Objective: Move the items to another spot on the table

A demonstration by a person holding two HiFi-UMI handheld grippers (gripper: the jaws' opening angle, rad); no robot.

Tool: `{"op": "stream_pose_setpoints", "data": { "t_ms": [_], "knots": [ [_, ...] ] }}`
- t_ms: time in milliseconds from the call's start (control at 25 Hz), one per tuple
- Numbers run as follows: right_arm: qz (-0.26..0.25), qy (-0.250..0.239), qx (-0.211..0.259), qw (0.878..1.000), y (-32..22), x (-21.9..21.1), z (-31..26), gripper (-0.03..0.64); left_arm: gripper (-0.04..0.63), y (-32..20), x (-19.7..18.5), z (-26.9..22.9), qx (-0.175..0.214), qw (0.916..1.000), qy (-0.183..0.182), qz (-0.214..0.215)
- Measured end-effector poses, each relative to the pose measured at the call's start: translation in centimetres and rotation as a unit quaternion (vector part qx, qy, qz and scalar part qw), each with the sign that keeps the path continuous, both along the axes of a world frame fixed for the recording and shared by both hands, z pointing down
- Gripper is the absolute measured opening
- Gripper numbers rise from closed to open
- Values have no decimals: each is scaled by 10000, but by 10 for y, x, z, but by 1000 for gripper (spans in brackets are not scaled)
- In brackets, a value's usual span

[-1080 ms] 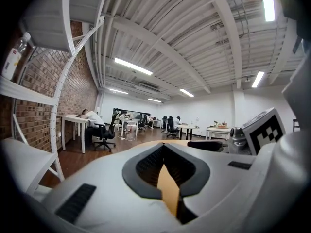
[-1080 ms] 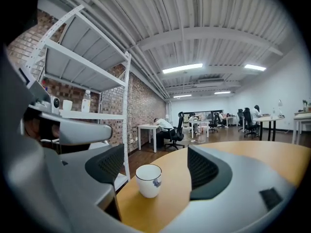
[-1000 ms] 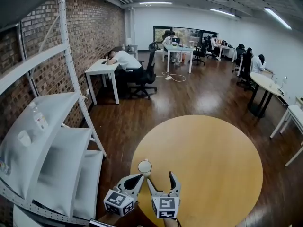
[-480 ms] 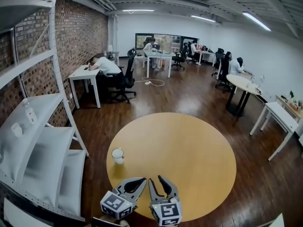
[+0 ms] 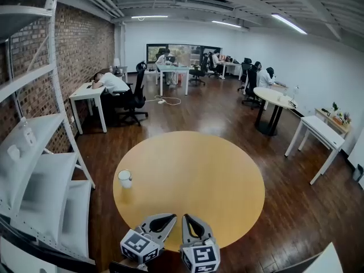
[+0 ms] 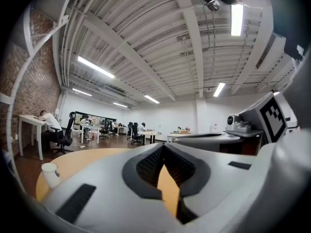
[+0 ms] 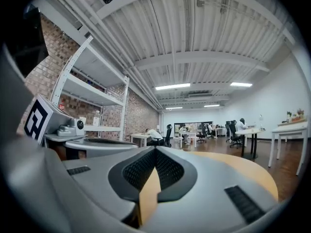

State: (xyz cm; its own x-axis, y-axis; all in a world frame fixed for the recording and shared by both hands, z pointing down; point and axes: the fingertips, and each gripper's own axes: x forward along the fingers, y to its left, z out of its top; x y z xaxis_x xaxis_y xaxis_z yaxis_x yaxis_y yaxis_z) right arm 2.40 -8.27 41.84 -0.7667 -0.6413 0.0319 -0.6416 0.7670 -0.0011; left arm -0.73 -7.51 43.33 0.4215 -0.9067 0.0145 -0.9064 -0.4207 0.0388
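Note:
A white cup [image 5: 125,178] stands alone near the left rim of the round wooden table [image 5: 227,169]; the left gripper view shows the cup [image 6: 50,173] low at the left. Both grippers hang side by side over the table's near edge, well back from the cup. My left gripper [image 5: 172,215] is shut with nothing in it, its tips meeting in its own view [image 6: 164,147]. The jaws of my right gripper [image 5: 186,216] have just been closing and now stand shut and empty [image 7: 155,149].
A white metal shelf rack [image 5: 51,169] with white bins stands close to the table's left. Beyond lie dark wood floor, a desk with a person slumped on it [image 5: 108,83], a second round table [image 5: 273,98] and a white bench [image 5: 318,132].
Both grippers have drawn back from the cup toward the table's near edge, and the view has backed away with them. The right jaws went from wide open to shut. The cup stayed put.

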Motion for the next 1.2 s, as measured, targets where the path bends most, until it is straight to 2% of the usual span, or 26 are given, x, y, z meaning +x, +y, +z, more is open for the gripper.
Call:
{"op": "stream_pose_setpoints", "data": {
  "t_ms": [80,240,400,800,960,1080,1200],
  "knots": [
    [60,-17,18,10000,6,8,1,0,11,6,14,-5,-36,9999,-10,127],
    [186,-39,62,9998,15,23,1,0,11,8,24,6,239,9994,-106,218],
    [262,-31,127,9996,20,29,-2,0,11,14,32,5,228,9993,-127,277],
    [279,-39,73,9996,23,23,6,0,11,26,21,-3,93,9998,-92,160],
    [206,-94,111,9997,22,19,0,0,11,22,15,-1,219,9997,-110,68],
    [168,-42,113,9998,21,15,3,0,11,23,16,-2,80,9999,-73,88],
    [140,-12,122,9998,18,8,6,0,11,17,4,7,233,9997,-112,13]
  ]
}}
